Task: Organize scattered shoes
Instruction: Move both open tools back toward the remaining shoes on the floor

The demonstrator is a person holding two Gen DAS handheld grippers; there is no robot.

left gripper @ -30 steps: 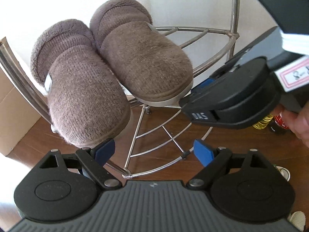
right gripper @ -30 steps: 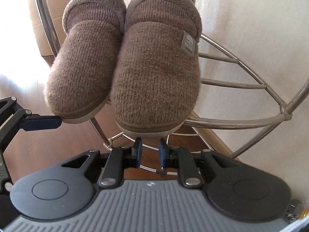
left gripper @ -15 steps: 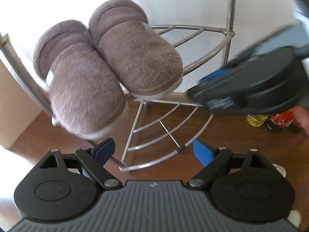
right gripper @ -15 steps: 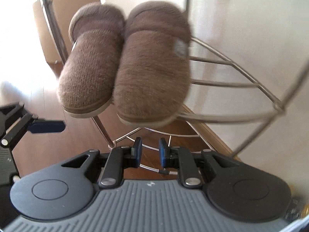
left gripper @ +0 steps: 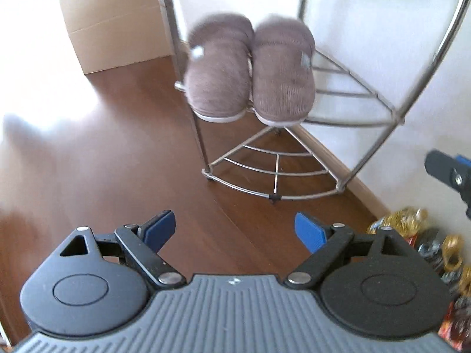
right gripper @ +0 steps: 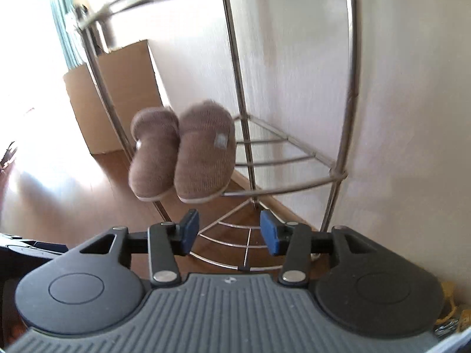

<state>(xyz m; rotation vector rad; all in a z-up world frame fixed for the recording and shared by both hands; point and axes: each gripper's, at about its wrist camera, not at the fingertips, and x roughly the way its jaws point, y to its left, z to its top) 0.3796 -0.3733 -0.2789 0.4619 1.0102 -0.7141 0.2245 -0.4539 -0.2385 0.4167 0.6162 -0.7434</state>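
Both grippers have pulled back from the rack since a second ago, slippers now far smaller in both views; right gripper's jaws, nearly closed before, are now spread apart

Metal corner rack [left gripper: 347,120] [right gripper: 294,161] stands on brown wood floor [left gripper: 117,153] against white wall, chrome uprights, curved wire shelves. Middle shelf holds the two brown fuzzy slippers side by side, touching each other, toes hanging out over the front rail: left slipper [left gripper: 219,70] [right gripper: 154,154] and right slipper [left gripper: 282,72] [right gripper: 206,156], each with a small pale tag on top. Bottom shelf [left gripper: 273,173] bare wire, just above floor. Motion blur on slippers in both views

Cardboard box [left gripper: 114,23] [right gripper: 114,94] on floor behind the rack, left of it. Cluster of gold and red wrapped items [left gripper: 412,235] on floor at right by the baseboard, too blurred to name

Left gripper [left gripper: 235,231] wide open, blue pads far apart, holding nothing, over bare floor well apart from the rack. Right gripper [right gripper: 229,232] open about halfway, blue pads apart, nothing between them, touching nothing, below the slippers in view with the bottom shelf behind it. Part of right gripper shows at right edge of left wrist view
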